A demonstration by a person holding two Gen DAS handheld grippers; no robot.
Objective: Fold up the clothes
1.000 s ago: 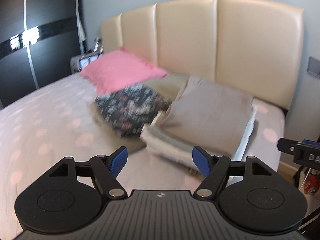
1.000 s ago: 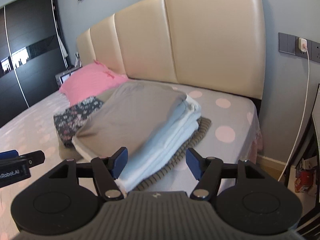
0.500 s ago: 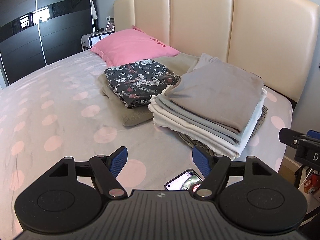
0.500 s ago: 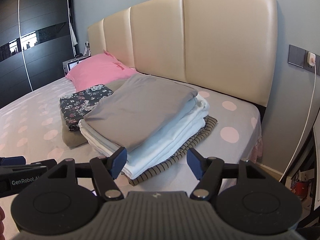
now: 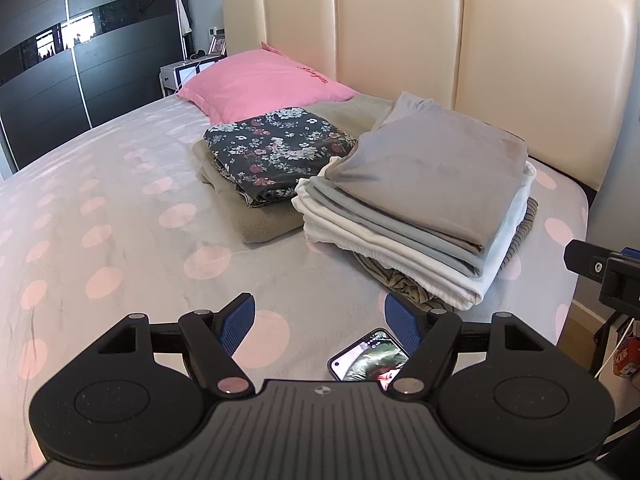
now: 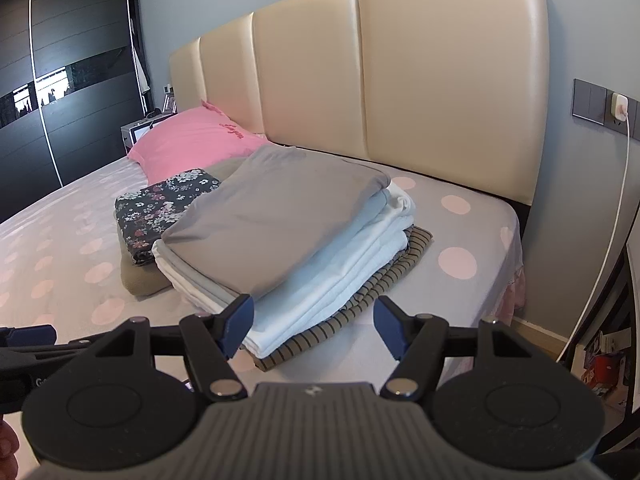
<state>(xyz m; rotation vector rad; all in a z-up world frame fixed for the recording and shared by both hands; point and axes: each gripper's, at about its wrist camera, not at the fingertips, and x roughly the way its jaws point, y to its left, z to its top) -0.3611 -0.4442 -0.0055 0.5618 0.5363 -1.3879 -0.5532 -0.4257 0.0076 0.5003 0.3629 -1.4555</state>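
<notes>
A stack of folded clothes [image 5: 424, 184] lies on the bed near the headboard, a grey garment on top, white and pale blue ones below, a striped one at the bottom. The same stack of folded clothes [image 6: 288, 224] fills the middle of the right wrist view. Left of it a folded dark floral garment [image 5: 276, 152] rests on a beige one [image 5: 264, 224]. My left gripper [image 5: 320, 322] hangs open above the sheet, short of the stack, holding nothing. My right gripper [image 6: 314, 320] is open too, just before the stack's near corner.
A phone [image 5: 370, 354] lies face up on the dotted sheet by my left gripper's right finger. A pink pillow [image 5: 260, 80] sits at the headboard [image 5: 460, 40]. Dark wardrobe doors [image 5: 60, 60] stand left. The bed's right edge [image 6: 516, 248] drops to the floor, with a charger cable [image 6: 612, 220] beyond.
Both grippers have drawn back and risen from the stack, so more of the bed shows. The phone has come into the left wrist view. Both stayed open.
</notes>
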